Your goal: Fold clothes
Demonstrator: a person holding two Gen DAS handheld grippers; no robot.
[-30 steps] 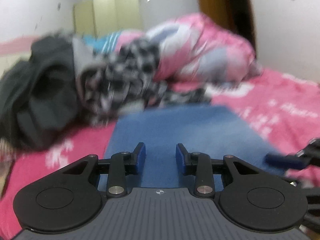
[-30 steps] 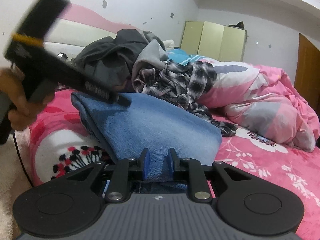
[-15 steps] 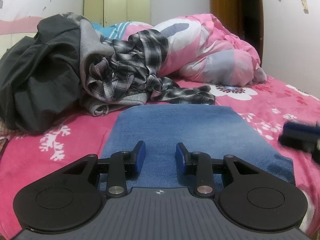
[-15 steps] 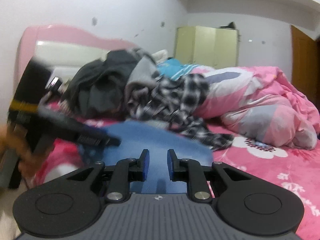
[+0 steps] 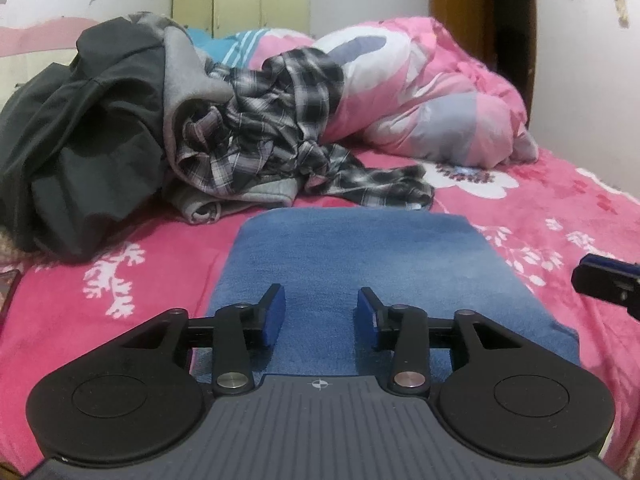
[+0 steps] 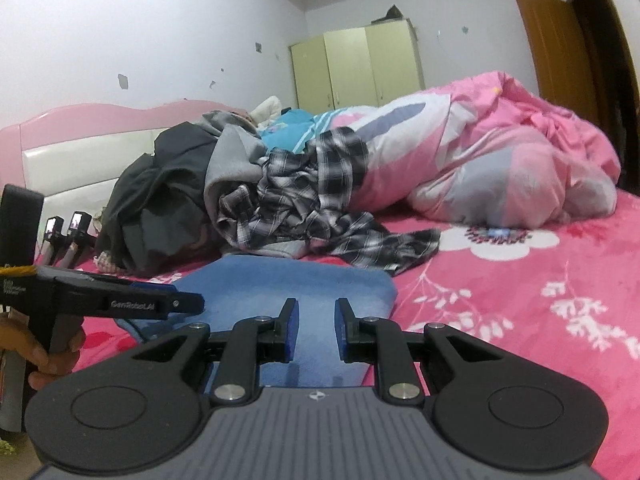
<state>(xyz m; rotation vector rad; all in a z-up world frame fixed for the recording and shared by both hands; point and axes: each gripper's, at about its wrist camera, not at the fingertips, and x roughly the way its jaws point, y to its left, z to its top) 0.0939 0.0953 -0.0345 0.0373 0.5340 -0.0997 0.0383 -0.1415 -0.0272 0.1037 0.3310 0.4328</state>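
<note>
A pink bed sheet [image 5: 560, 216] covers the bed. Far on it lie a rolled quilt [image 5: 440, 92] and a pile of clothes [image 5: 168, 120]. Near, folded blue jeans [image 5: 352, 256] lie flat. The left gripper [image 5: 321, 314] has just been opening, nothing between its jaws. The right gripper [image 6: 317, 328] stands slightly open above the jeans, gripping nothing

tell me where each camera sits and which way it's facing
Left wrist: rides the left hand-held gripper, low over the folded blue denim, facing the clothes pile; the right hand-held gripper's tip shows at the right edge.
Right wrist: rides the right hand-held gripper, at the denim's right corner, facing the headboard; a hand shows at left.
Shared: denim, plaid shirt, pink duvet.
</note>
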